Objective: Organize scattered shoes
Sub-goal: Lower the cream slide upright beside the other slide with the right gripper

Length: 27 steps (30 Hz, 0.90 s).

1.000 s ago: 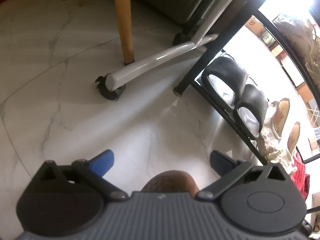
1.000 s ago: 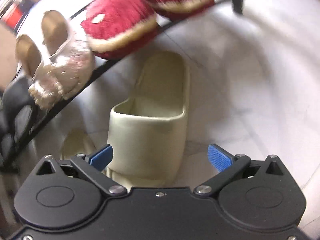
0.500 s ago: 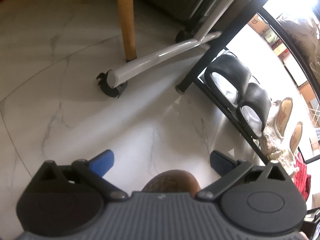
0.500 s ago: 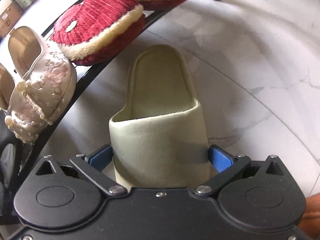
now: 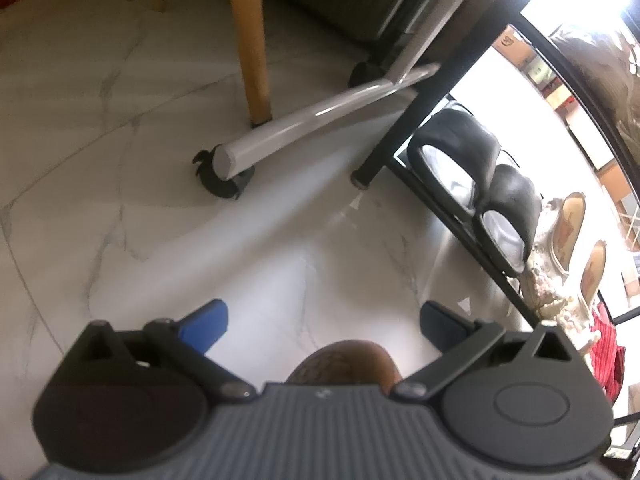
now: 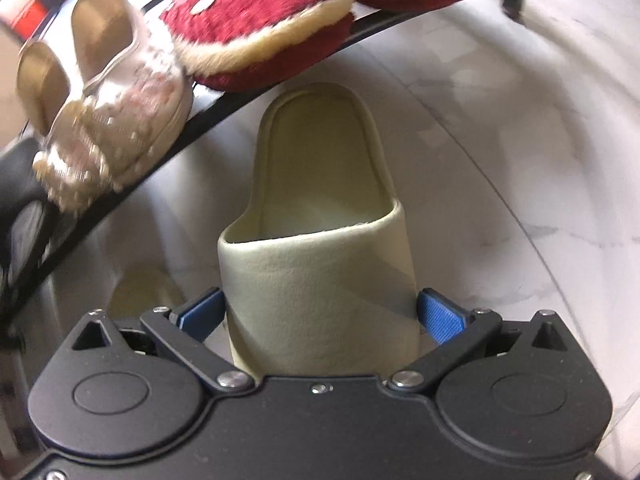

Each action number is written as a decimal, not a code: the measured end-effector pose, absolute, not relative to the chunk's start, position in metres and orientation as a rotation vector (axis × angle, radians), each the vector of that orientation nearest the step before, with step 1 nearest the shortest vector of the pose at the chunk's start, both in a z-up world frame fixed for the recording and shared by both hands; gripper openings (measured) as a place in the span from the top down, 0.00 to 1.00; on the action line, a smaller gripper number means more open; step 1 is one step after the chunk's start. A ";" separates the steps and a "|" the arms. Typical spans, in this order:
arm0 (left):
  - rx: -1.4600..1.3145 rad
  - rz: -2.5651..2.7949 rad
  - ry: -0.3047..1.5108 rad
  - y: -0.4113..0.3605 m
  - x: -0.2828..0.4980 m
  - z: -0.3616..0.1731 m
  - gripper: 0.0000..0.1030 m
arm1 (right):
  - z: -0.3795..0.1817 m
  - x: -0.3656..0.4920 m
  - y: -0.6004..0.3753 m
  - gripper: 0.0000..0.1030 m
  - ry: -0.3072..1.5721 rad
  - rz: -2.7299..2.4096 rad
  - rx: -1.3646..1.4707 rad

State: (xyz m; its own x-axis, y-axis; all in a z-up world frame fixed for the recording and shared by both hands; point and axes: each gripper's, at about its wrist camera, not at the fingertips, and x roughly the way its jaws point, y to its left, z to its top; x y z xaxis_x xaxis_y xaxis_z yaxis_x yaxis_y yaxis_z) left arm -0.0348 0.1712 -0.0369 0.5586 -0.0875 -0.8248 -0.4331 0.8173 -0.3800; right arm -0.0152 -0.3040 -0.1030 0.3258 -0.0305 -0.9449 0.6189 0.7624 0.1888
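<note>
Half a second ago the right gripper [image 6: 320, 312] had its blue pads on either flank of the cream slide slipper [image 6: 320, 248]; it now pinches the strap end tight, both pads pressed into the pebbled, foam-like upper. The slipper's open heel end has swung nearer the rack, its rounded tip just below the black shelf rail [image 6: 224, 108]. Its surface is matte and softly grained, the footbed smooth with a raised lip. To the near left, a second cream slipper [image 6: 144, 292] lies on the floor, mostly hidden behind the gripper body.

On the shelf beyond, at left, sits a pair of pale beaded sandals [image 6: 112, 128] with gold insoles, blurred by motion. Right of them rest two red plush slippers [image 6: 260, 36], ribbed fabric edged in cream fleece.

The left gripper [image 5: 324, 320] has barely shifted; its jaws stand wide apart with nothing between them, above the glossy, grey-veined white marble floor [image 5: 120, 220]. A rounded brown shape below it is too hidden to identify. Farther off stand a grey tubular leg on a black caster [image 5: 224, 180], a tan wooden leg [image 5: 252, 40] behind it, and at right two glossy black shoes [image 5: 472, 160] on the rack.
</note>
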 end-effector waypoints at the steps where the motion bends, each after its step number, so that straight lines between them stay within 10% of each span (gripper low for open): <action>1: -0.604 0.222 0.972 0.172 -0.035 -0.037 0.01 | -0.103 -0.018 -0.303 0.01 1.182 -0.447 0.574; 12: -0.591 0.233 0.987 0.172 -0.034 -0.039 0.01 | -0.107 -0.025 -0.267 0.04 1.341 -0.269 0.291; 27: -0.567 0.260 1.009 0.169 -0.032 -0.041 0.01 | -0.101 -0.025 -0.322 0.00 1.138 -0.383 0.696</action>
State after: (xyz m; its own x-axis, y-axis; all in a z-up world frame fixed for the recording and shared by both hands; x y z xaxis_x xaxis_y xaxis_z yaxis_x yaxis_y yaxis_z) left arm -0.0325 0.1690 -0.0410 0.5177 -0.0510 -0.8540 -0.4571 0.8273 -0.3265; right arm -0.0255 -0.3218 -0.1007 0.3877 0.0652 -0.9195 0.6080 0.7317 0.3082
